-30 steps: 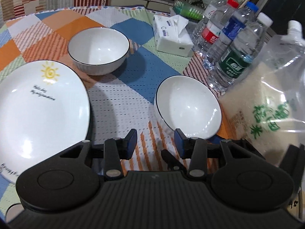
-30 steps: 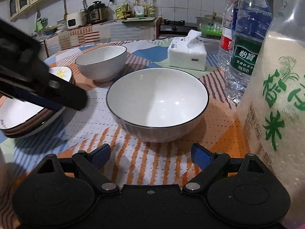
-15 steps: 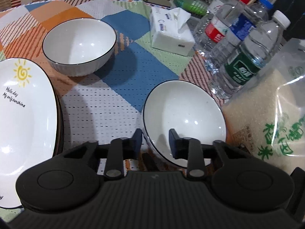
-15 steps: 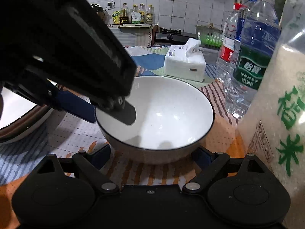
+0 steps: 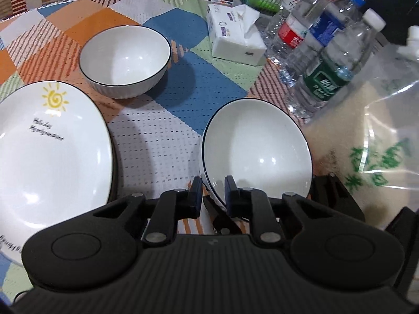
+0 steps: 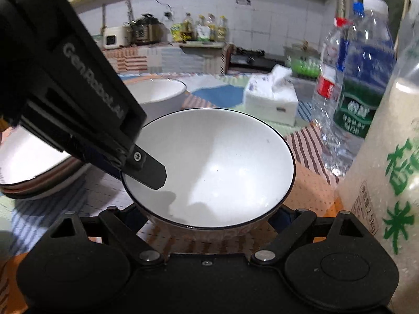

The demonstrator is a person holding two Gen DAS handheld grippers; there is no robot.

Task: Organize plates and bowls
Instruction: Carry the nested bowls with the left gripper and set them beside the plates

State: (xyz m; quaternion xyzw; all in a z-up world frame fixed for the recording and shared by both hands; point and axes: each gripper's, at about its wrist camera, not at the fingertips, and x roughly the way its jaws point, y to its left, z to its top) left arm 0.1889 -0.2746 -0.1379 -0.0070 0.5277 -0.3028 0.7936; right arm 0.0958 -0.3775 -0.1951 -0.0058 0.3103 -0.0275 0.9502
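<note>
Landmark: near white ceramic bowl with a thin dark rim, on the patchwork tablecloth of orange, blue, green and white squares; all places below are told from this bowl.

Left gripper: black two-finger tongs whose jaws have just been closing; they are now clamped on the near rim of the bowl, one finger inside the wall, the other outside it. In the right wrist view the bowl looks tilted, its gripped edge raised.

Right gripper: black tongs with the arms spread wide, one on either side of the bowl's base. The fingertips are hidden behind the bowl, so whether the pads press on it cannot be told.

Second bowl: white, ribbed outside, dark-rimmed, upright; beyond the landmark bowl and to its left, well apart from it.

Plates: a white oval plate with a yellow sun and a line of script, on top of a stack with brownish edges; left of the landmark bowl, apart from it.

Tissue pack: white soft pack with a sheet sticking up; beyond the bowl.

Water bottles: clear plastic, with red, blue and white caps; beyond the bowl to its right.

Rice bag: clear plastic with green characters; just right of the bowl.
</note>
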